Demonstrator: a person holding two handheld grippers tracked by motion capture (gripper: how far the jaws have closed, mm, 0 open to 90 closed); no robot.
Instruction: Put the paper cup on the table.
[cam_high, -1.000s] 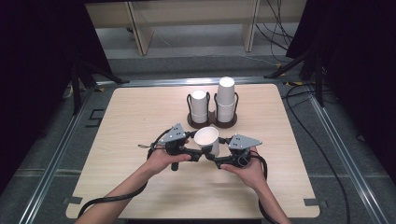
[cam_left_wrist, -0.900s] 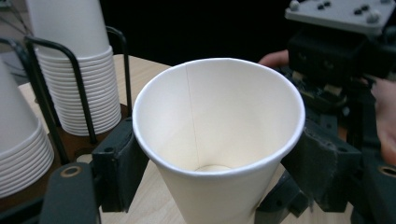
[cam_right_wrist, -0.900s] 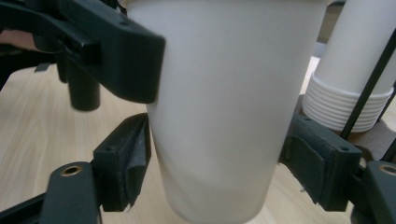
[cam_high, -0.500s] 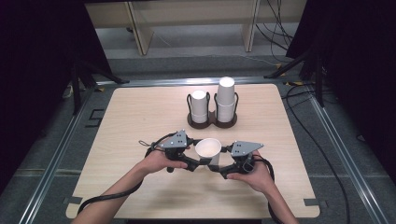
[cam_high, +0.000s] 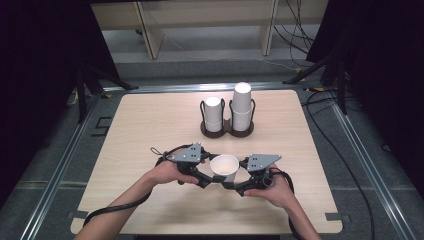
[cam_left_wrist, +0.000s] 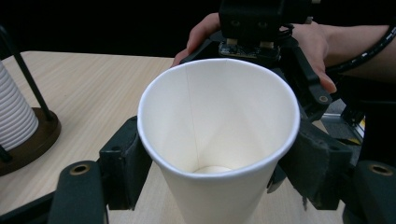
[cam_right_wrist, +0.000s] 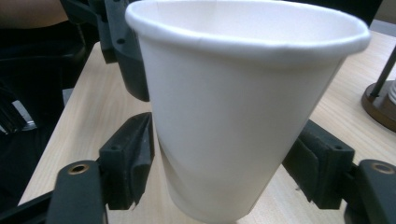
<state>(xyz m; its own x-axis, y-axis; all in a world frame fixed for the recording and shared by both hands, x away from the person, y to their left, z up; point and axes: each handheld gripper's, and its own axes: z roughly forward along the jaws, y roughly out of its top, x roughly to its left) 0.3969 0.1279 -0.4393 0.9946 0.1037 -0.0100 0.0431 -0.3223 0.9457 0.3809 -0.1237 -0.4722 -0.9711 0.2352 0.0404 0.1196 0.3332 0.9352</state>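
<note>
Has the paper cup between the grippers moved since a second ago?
Yes. In the high view the paper cup now sits nearer the table's near edge, farther from the cup holder, and stands upright instead of tilted.

White paper cup (cam_high: 224, 168): empty, upright, mouth open upward, positioned above the worktop's (cam_high: 150, 125) near-centre area.
</note>
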